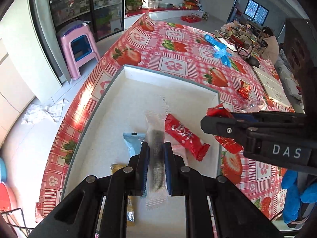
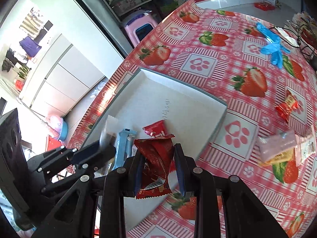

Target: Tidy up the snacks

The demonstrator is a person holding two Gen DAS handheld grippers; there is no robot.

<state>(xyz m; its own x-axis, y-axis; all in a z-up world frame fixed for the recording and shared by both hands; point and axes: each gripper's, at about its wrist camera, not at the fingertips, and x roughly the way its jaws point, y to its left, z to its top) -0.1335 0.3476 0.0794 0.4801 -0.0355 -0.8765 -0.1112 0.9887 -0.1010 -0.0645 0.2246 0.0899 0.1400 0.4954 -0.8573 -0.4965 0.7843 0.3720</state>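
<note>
A white tray (image 1: 138,91) with a grey rim lies on the strawberry tablecloth and holds a red bar (image 1: 185,136), a light blue packet (image 1: 132,142), a pink packet (image 1: 179,151) and a yellow packet (image 1: 118,168). My left gripper (image 1: 156,148) is shut on a clear-wrapped dark snack (image 1: 156,144) over the tray. My right gripper (image 2: 158,152) is shut on a red snack packet (image 2: 156,158) at the tray's right edge; it also shows in the left wrist view (image 1: 213,126). The tray (image 2: 178,95) also shows in the right wrist view.
On the cloth right of the tray lie a small red packet (image 2: 287,106), a pink packet (image 2: 277,144) over a yellow one, and a white packet (image 2: 307,144). Blue gloves (image 2: 272,46) lie farther back. A pink stool (image 1: 79,47) stands by the table.
</note>
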